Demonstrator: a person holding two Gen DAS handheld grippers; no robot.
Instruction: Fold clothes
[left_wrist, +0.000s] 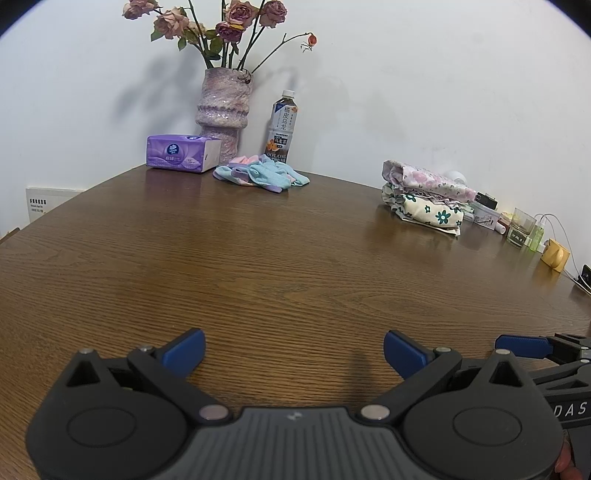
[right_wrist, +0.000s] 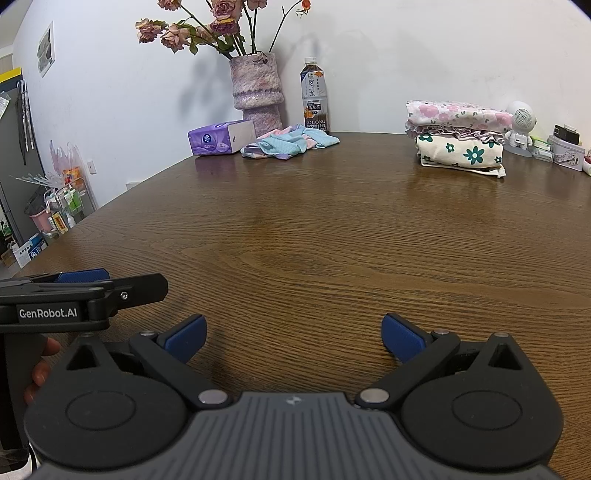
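A loose heap of pastel clothes (left_wrist: 260, 173), in blue, pink and lilac, lay crumpled on the far side of the brown wooden counter (left_wrist: 280, 266), just in front of a mottled pink vase (left_wrist: 224, 107) that stood against the white wall. The vase held dried roses (left_wrist: 225, 22). A purple tissue pack (left_wrist: 183, 152) sat just to the left of the vase, near the heap, and a bottle of oolong tea (left_wrist: 281, 127) stood just to the right of the vase, right behind the clothes. Well to the right of the vase, a stack of folded floral cloths (right_wrist: 460, 142) rested near the wall, a pink-flowered piece on top of a cream one with teal flowers. Beyond that stack stood a small white round-headed gadget (right_wrist: 520, 127) and a clutter of small boxes and bottles, too small for us to tell apart.

We held our left gripper (left_wrist: 293, 350) low over the near part of the counter, well apart from the vase, its blue-padded jaws spread wide with nothing between them. Our right gripper (right_wrist: 293, 336) hovered beside it, its jaws also wide apart and holding nothing.
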